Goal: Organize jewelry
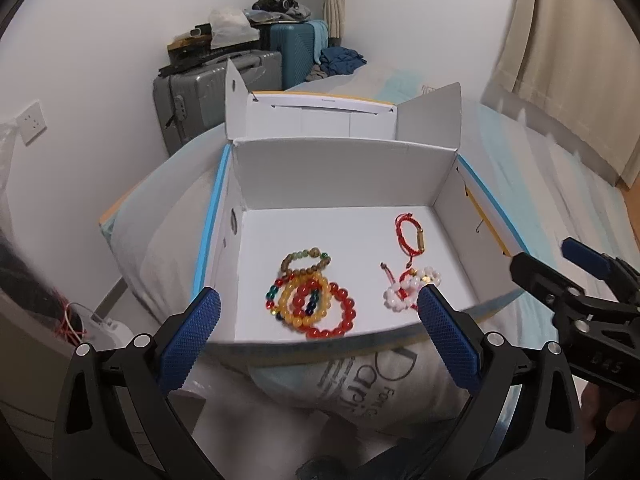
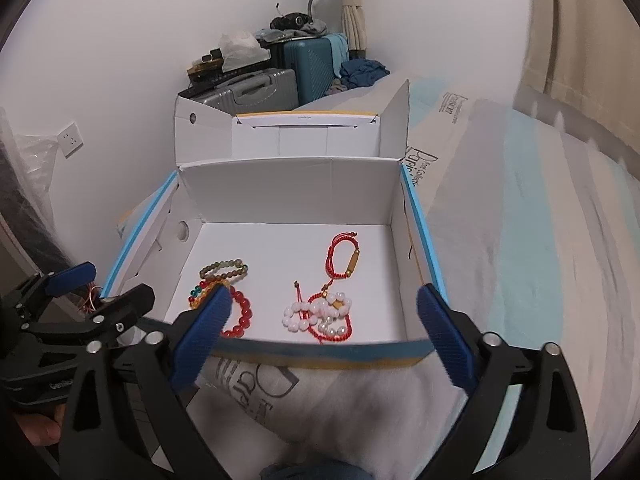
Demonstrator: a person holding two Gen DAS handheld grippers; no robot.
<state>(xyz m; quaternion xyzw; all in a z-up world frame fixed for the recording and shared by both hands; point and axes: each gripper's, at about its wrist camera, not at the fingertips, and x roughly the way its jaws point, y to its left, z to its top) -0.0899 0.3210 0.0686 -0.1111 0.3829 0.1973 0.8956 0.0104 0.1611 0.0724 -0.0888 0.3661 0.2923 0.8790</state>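
On floor of open white cardboard box point(image 1: 340, 168), near front wall: 4 overlapping bead bracelets point(image 1: 310, 298) at left (brown-green, multicolour, amber, red glass), 2 at right, well apart from them: red cord bracelet with gold tube point(image 1: 412, 236), white pearl-bead bracelet with red cord point(image 2: 318, 314). Rear half of floor bare. Left gripper point(image 1: 320, 336) spread wide, empty. Right gripper point(image 2: 324, 344) likewise. Box sits on pale padded bedding point(image 2: 540, 240).
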